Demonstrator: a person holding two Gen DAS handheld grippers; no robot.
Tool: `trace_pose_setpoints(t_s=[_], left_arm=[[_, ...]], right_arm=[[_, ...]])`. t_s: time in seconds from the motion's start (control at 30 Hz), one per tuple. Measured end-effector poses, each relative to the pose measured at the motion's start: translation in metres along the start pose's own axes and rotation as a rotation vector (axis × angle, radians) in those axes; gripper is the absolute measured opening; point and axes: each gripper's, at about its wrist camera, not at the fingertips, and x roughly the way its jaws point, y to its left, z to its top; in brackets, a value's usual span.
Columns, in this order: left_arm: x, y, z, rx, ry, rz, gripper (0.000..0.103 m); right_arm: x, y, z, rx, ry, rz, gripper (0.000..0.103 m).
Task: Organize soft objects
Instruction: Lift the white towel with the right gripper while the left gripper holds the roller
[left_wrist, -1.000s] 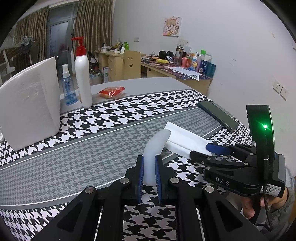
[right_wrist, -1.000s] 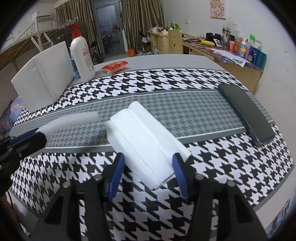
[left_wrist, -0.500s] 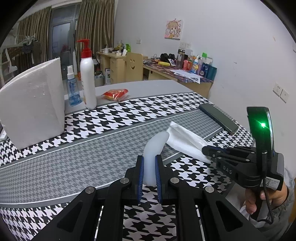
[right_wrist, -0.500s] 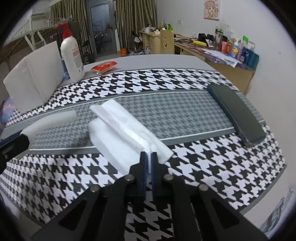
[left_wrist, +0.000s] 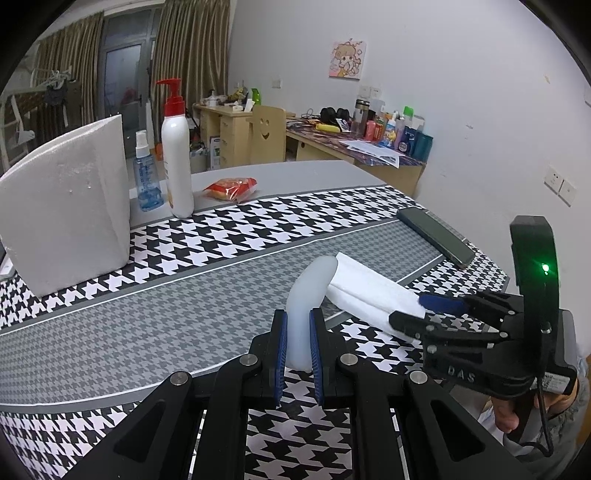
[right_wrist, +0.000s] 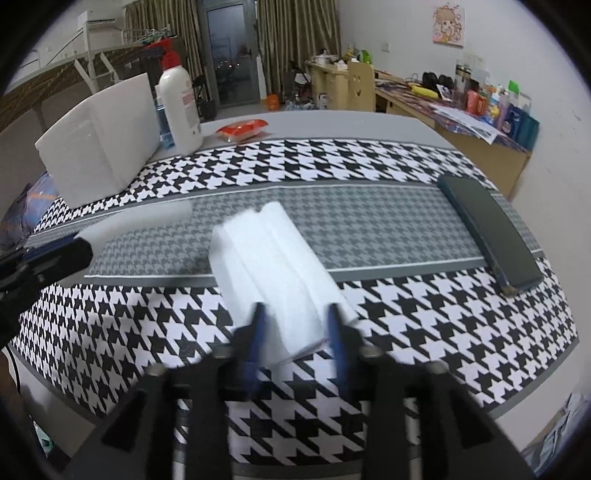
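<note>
My left gripper (left_wrist: 298, 343) is shut on a pale foam tube (left_wrist: 308, 295) that arches up and forward above the table; the tube also shows in the right wrist view (right_wrist: 144, 225). A folded white foam sheet (right_wrist: 273, 258) lies on the houndstooth cloth, also seen in the left wrist view (left_wrist: 365, 291). My right gripper (right_wrist: 295, 332) is open, its blue fingers on either side of the sheet's near end; it shows in the left wrist view (left_wrist: 421, 310) at the sheet's right end.
A large white foam block (left_wrist: 70, 206) stands at the left back. A white pump bottle (left_wrist: 177, 155), a small blue spray bottle (left_wrist: 147, 177) and a red snack pack (left_wrist: 231, 186) are behind. A dark phone (right_wrist: 487, 229) lies at the right edge.
My right gripper, shut on the white sheet half a second ago, has opened around it. The sheet has settled flat. My left gripper still holds the tube.
</note>
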Motion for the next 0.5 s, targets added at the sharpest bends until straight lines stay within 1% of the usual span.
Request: trace_pose_setpoints(t_s=[0.03, 0.13, 0.23, 0.3, 0.4, 0.47, 0.5], left_arm=[[0.0, 0.0, 0.0, -0.001, 0.0, 0.002, 0.013], [0.002, 0.001, 0.0, -0.003, 0.004, 0.003, 0.013], [0.003, 0.001, 0.001, -0.005, 0.006, 0.005, 0.013], [0.004, 0.002, 0.001, -0.007, 0.005, 0.008, 0.013], [0.004, 0.003, 0.001, -0.005, 0.006, 0.01, 0.013], [0.003, 0.004, 0.001, -0.004, 0.005, 0.01, 0.013], [0.003, 0.005, 0.002, -0.005, 0.004, 0.011, 0.013]], right_arm=[[-0.001, 0.002, 0.0, -0.01, -0.004, 0.005, 0.054], [0.002, 0.007, 0.0, -0.035, 0.006, 0.029, 0.054], [0.011, 0.008, 0.0, -0.044, 0.033, 0.016, 0.054], [0.012, 0.01, 0.0, -0.056, 0.025, 0.004, 0.054], [0.014, 0.007, 0.003, -0.046, 0.034, 0.01, 0.054], [0.015, 0.007, 0.004, -0.047, 0.034, -0.02, 0.041], [0.015, 0.005, 0.005, -0.039, 0.036, -0.028, 0.037]])
